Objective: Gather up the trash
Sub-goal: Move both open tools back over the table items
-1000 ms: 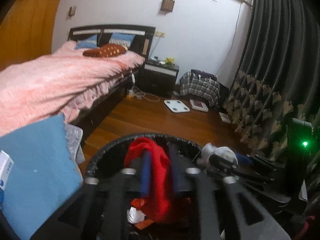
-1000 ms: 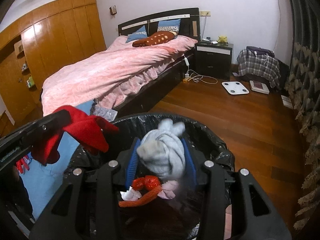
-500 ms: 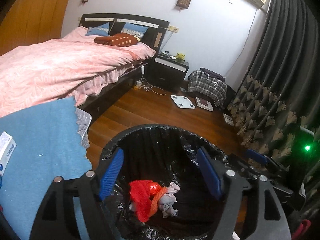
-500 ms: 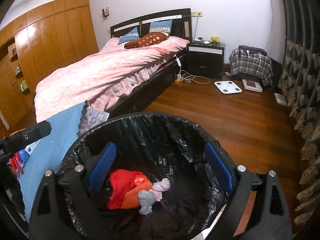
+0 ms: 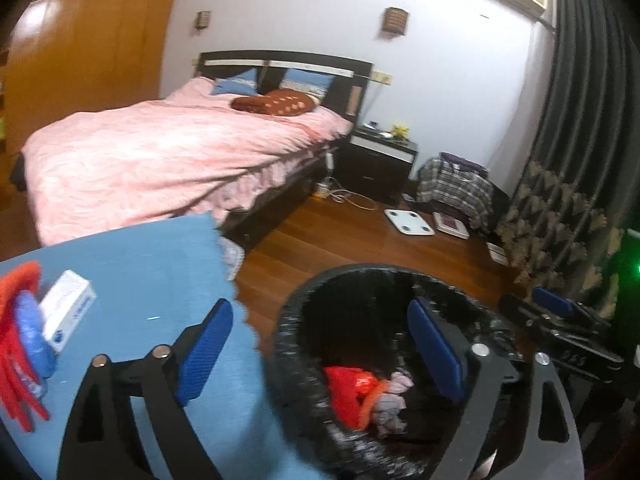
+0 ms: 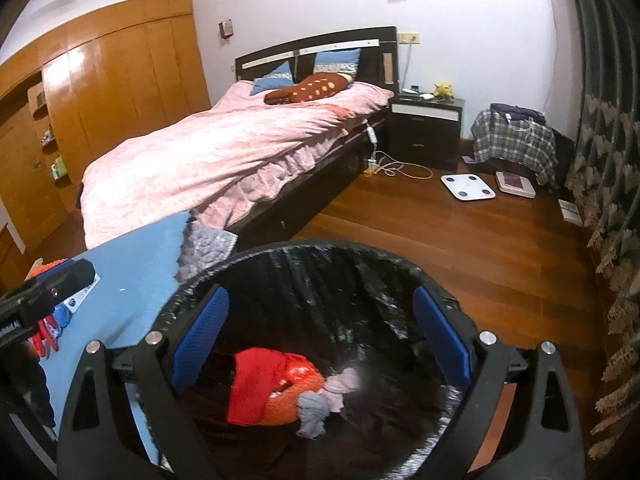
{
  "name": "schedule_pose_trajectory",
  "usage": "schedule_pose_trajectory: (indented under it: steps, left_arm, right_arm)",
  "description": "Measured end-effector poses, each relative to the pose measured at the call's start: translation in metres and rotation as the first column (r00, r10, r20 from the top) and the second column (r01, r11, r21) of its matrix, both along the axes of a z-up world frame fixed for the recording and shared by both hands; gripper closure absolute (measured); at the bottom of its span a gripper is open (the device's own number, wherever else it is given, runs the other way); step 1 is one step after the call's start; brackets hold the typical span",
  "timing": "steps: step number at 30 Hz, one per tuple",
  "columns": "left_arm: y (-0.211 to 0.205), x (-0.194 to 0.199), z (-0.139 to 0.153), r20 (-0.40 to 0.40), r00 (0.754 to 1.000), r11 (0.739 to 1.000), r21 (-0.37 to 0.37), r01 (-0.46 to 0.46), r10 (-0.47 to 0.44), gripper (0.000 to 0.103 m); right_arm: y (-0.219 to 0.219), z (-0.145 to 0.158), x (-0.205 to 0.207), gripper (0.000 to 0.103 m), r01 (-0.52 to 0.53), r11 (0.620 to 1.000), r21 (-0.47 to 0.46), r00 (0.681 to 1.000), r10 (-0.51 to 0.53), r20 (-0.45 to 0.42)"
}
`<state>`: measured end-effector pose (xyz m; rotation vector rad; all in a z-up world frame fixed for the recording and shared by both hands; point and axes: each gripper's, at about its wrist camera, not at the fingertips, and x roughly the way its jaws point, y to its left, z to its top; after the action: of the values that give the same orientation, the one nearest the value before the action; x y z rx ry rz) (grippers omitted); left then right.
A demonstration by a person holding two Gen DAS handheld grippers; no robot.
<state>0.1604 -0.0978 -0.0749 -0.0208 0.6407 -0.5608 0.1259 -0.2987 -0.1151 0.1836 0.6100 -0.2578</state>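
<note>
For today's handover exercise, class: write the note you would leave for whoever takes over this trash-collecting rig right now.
Left gripper: open, empty, at the bin's left rim.
Right gripper: open, empty, over the bin.
Done: red cloth, orange bag and grey rags lie in the bin.
Left: on the blue cloth, a white box and red and blue items; judge which are trash.

Bin mouth open to you, desk corner crowded

Your way down into the trash bin (image 6: 256,258) is unblocked; on the desk (image 5: 132,264), a white box (image 5: 66,310) and red glove (image 5: 16,344) crowd its left edge.
</note>
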Motion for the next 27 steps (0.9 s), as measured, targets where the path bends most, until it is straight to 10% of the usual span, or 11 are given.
schedule_pose_trajectory:
  steps: [17,27]
  left_arm:
    - [0.124,0.008,-0.013,0.057,0.964,0.959,0.098,-0.265,0.261,0.006]
    - [0.213,0.004,-0.034,0.096,0.896,0.880,0.171,-0.444,0.433,0.006]
  right_arm:
    - [0.121,0.006,0.065,0.006,-0.211,0.977,-0.022,0.977,0.210,-0.022]
    - [0.204,-0.014,0.112,0.006,-0.343,0.939,-0.015,0.939,0.342,-0.047]
